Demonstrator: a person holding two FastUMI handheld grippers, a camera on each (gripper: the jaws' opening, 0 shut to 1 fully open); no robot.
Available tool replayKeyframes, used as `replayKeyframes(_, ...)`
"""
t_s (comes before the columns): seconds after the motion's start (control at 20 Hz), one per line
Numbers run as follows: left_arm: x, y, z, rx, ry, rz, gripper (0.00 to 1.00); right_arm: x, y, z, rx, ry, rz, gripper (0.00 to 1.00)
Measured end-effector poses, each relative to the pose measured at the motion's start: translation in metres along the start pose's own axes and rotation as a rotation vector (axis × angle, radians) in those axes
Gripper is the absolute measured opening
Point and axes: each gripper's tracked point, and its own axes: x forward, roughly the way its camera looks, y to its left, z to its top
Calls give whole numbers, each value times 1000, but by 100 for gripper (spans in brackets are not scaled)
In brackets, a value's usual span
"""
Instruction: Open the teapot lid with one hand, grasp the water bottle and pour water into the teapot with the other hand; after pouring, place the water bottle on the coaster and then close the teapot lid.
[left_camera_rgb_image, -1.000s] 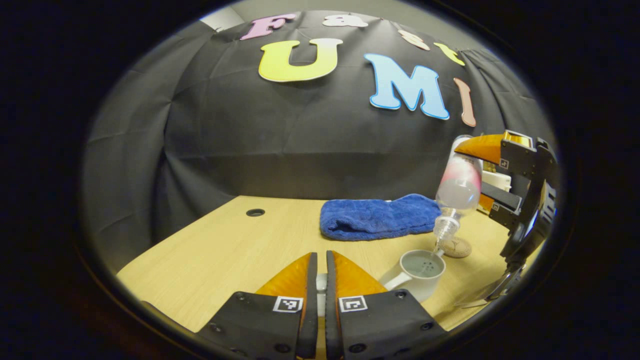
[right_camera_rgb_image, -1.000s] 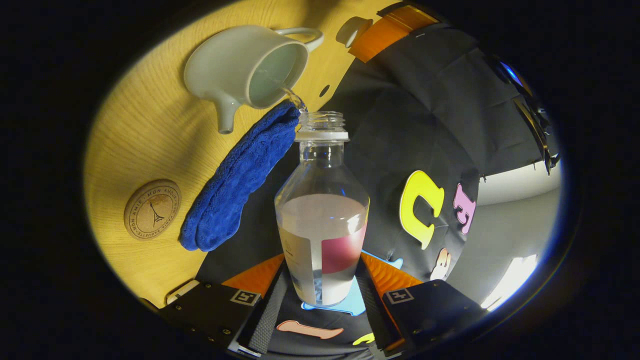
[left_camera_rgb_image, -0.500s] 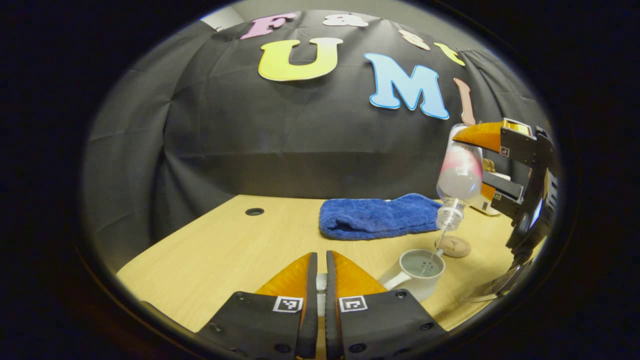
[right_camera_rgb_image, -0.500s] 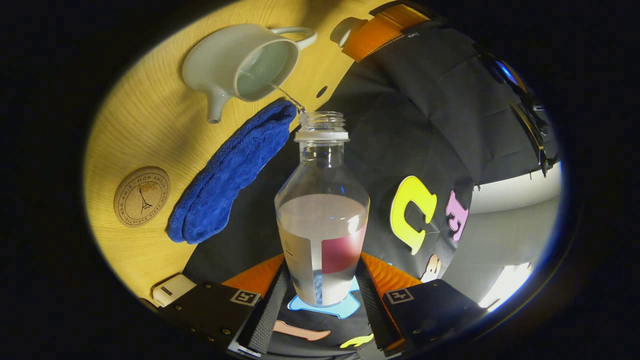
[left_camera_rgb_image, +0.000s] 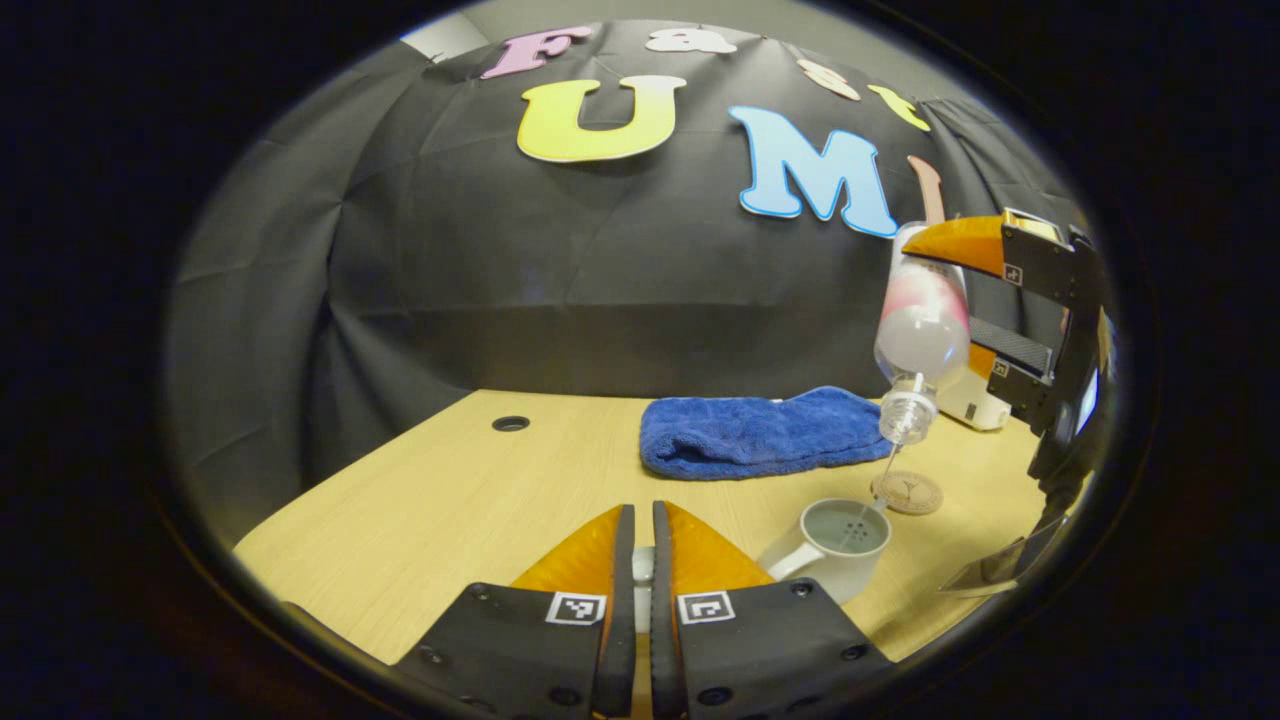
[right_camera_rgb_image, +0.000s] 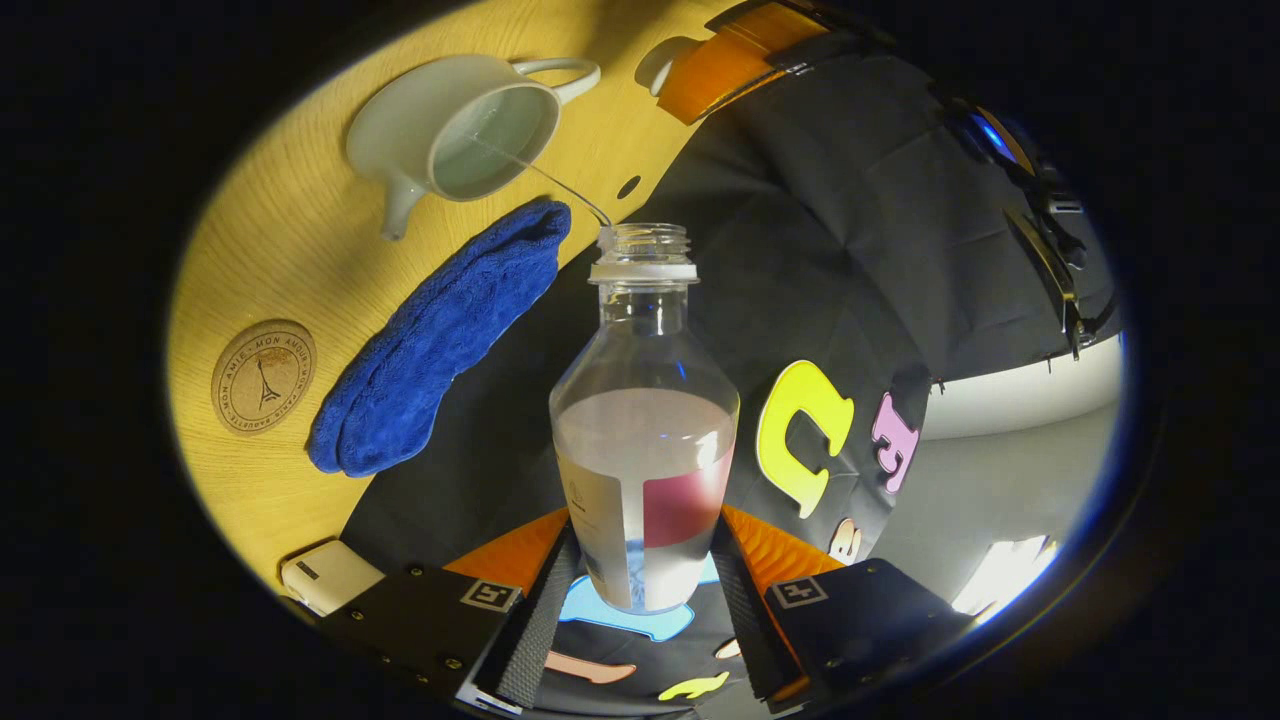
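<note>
The clear water bottle (right_camera_rgb_image: 645, 450), part full, is tipped mouth-down with my right gripper (right_camera_rgb_image: 645, 560) shut on its body. A thin stream runs from its mouth into the open white teapot (right_camera_rgb_image: 420, 120) on the wooden table. In the left gripper view the bottle (left_camera_rgb_image: 920, 335) hangs well above the teapot (left_camera_rgb_image: 835, 550), held by the right gripper (left_camera_rgb_image: 945, 310). My left gripper (left_camera_rgb_image: 641, 530) hovers left of the teapot, shut on the small white lid (left_camera_rgb_image: 643, 575). The round cork coaster (left_camera_rgb_image: 907, 492) lies bare just behind the teapot, also seen beside the towel as the coaster (right_camera_rgb_image: 263, 376).
A folded blue towel (left_camera_rgb_image: 760, 432) lies at the back of the table, behind the teapot. A small white box (left_camera_rgb_image: 975, 405) sits at the far right, and a cable hole (left_camera_rgb_image: 510, 424) marks the back left. The black cloth wall closes the rear.
The right gripper has lifted the tipped bottle higher above the teapot, and the stream has grown thinner. The left gripper has stayed where it was with the lid.
</note>
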Motion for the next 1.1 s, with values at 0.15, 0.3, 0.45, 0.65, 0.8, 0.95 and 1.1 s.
replayKeyframes(0.15, 0, 0, 0, 1, 2, 1, 12, 2, -1, -1, -14, -7, -11, 76)
replayKeyframes(0.3, 0, 1, 0, 1, 4, 3, 12, 1, -3, -3, -24, -13, -23, 76)
replayKeyframes(0.45, 0, 0, 0, -1, 7, 3, 12, 1, -3, -3, -32, -8, -37, 76)
replayKeyframes(0.65, 0, 1, -1, -2, 8, 5, 13, -2, -6, 0, -36, -6, -78, 76)
replayKeyframes(0.8, 1, 1, -1, -2, 8, 7, 13, -3, -4, 2, -28, -3, -84, 76)
replayKeyframes(0.95, 1, 1, -1, -1, 8, 9, 13, -2, 10, 5, -17, 2, -77, 76)
replayKeyframes(1.1, 1, 1, -1, -1, 10, 11, 12, -3, 36, 8, 110, 14, -14, 76)
